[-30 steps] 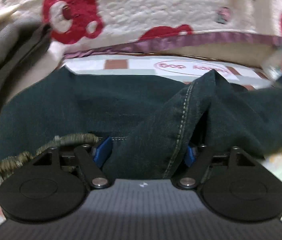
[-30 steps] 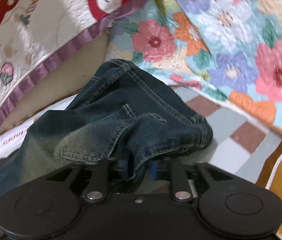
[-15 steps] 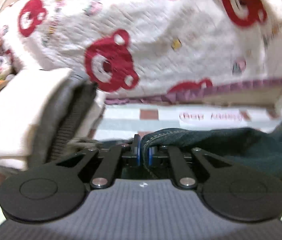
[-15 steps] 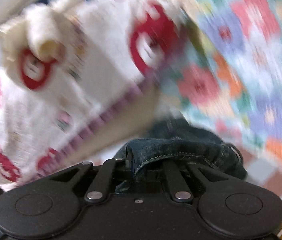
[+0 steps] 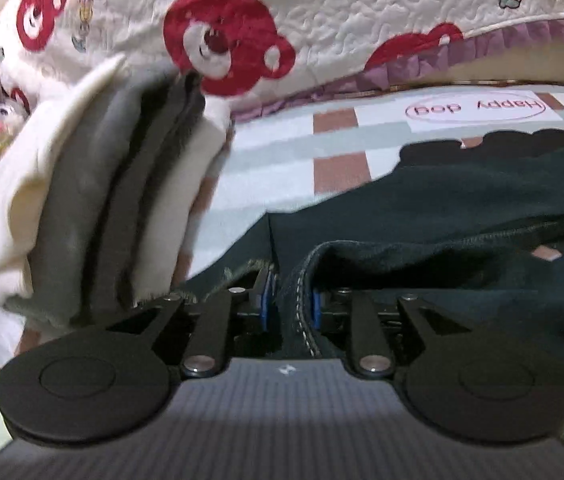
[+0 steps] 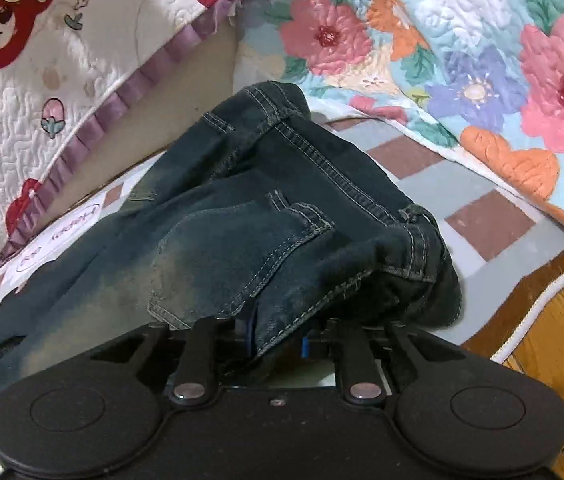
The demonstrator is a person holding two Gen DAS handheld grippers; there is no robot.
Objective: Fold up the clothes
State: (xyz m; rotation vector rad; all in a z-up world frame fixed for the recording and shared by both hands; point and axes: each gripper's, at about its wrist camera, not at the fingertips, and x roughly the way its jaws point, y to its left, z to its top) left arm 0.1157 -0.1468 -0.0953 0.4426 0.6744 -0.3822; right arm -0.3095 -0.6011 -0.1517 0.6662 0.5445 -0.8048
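A pair of dark blue jeans (image 6: pixel 265 220) lies bunched on a checked mat (image 6: pixel 486 228). My right gripper (image 6: pixel 275 340) is shut on a stitched edge of the jeans near the waistband and back pocket. In the left wrist view the jeans (image 5: pixel 462 220) stretch off to the right over the mat (image 5: pixel 282 152). My left gripper (image 5: pixel 290 306) is shut on a seamed edge of the denim, which stands between its blue pads. The fingertips of both grippers are mostly hidden by cloth.
A stack of folded white and grey clothes (image 5: pixel 93 192) stands close on the left. A white quilt with red bears (image 5: pixel 241 20) rises behind. A floral quilt (image 6: pixel 482 60) lies at the right, with wooden floor (image 6: pixel 554 340) beyond the mat's edge.
My left gripper closed on the jeans' edge and swung left toward the folded stack. My right gripper lifted and came back down, still holding the denim.
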